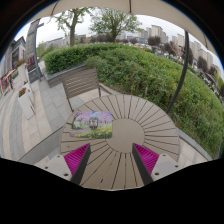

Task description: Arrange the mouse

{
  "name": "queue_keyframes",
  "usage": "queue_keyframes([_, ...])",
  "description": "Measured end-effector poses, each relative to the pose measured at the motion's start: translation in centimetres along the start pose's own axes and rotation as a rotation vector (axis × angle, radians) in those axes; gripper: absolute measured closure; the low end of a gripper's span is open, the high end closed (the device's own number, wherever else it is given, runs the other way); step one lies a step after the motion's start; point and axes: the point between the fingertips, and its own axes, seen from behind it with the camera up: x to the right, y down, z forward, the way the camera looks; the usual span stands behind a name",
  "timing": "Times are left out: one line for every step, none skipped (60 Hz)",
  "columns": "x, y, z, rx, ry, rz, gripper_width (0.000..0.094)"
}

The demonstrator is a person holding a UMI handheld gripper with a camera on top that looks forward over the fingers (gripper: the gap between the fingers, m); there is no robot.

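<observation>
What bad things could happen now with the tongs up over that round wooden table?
The tongs are open and hold nothing, and no mouse shows anywhere, so they may search in the wrong place. The flowery mat lies near the rim of the slatted round table, so a nudge might push it off. A wooden chair stands close behind and could get bumped.

All you can really see of the rig is the gripper (111, 160): two dark, near-black fingers poking up at about 7 and 5 o'clock. Each has a bright magenta pad (77, 157) on its inner face, kind of angular and wedge-shaped. No hand, sleeve, or cables showing anywhere.
</observation>
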Motion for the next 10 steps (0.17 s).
queue_keyframes([0.2,0.1,0.0,-0.001,0.0,0.003,0.0082])
queue_keyframes([0.3,0.3,0.0,-0.003,0.0,0.005,0.0082])
queue_keyframes([0.4,0.4,0.1,-0.005,-0.002,0.007,0.0082])
queue_keyframes([0.6,0.5,-0.4,-0.006,-0.003,0.007,0.0082])
queue_keyframes([0.7,0.8,-0.2,-0.007,-0.005,0.007,0.0082])
queue_keyframes([0.7,0.9,-0.3,-0.008,-0.008,0.007,0.0081])
queue_keyframes([0.8,1.1,-0.3,-0.011,-0.013,0.008,0.0081])
queue_keyframes([0.9,1.2,-0.4,-0.014,-0.018,0.009,0.008])
queue_keyframes([0.9,1.3,-0.3,-0.015,-0.022,0.011,0.0081])
queue_keyframes([1.0,1.4,-0.4,-0.015,-0.027,0.013,0.0082])
